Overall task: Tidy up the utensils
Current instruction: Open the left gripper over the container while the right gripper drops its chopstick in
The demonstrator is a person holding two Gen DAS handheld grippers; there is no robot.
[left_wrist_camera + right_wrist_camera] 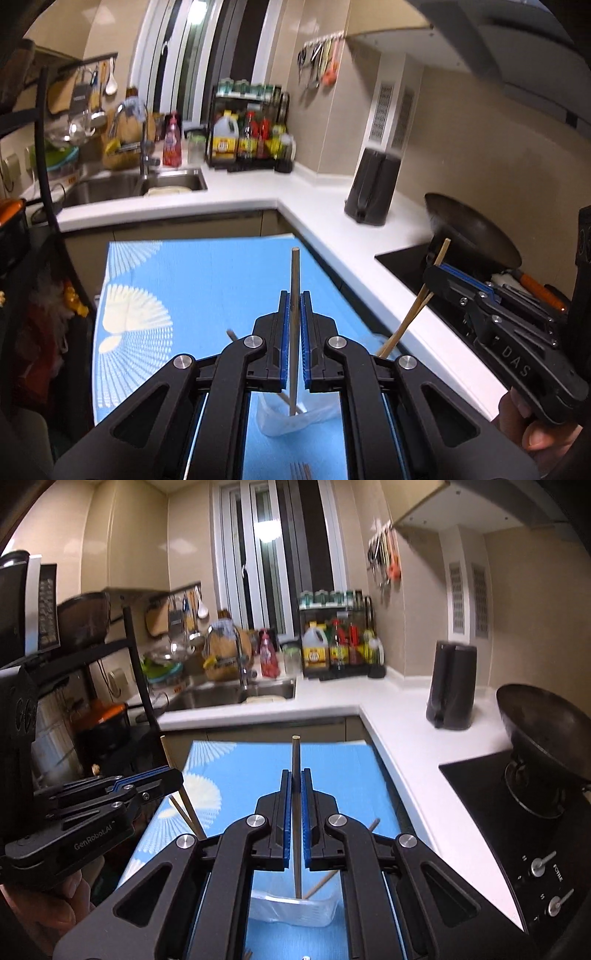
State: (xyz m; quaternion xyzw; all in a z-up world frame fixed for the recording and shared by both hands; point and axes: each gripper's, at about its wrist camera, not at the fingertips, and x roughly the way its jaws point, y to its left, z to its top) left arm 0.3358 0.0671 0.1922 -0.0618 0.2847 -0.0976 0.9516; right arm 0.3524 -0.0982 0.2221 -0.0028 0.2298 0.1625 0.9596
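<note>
Holding a chopstick (294, 314) upright between nearly closed blue pads, the left hand-held gripper (294, 295) keeps its lower tip over the clear plastic container (295, 417) just below and behind its fingers, probably so the stick can drop straight in. The right hand-held gripper (295, 775) does the same with a second chopstick (296, 812), pinched vertically with the jaws all but shut, its lower end inside the same container (295, 904), where another stick (321, 884) already leans. Both held sticks are thin, straight and dull brown-grey, with blunt top ends rising above the fingertips. In the left view, the right hand-held gripper appears off to the right with pale wooden chopsticks (410, 317) crossing its fingers; exactly how it grips them I cannot tell there. Beneath everything lies a blue mat (192, 280) with white fan patterns. Farther ahead of the fingertips runs the white counter (314, 199), with a dark wok (543, 723) to the right.
</note>
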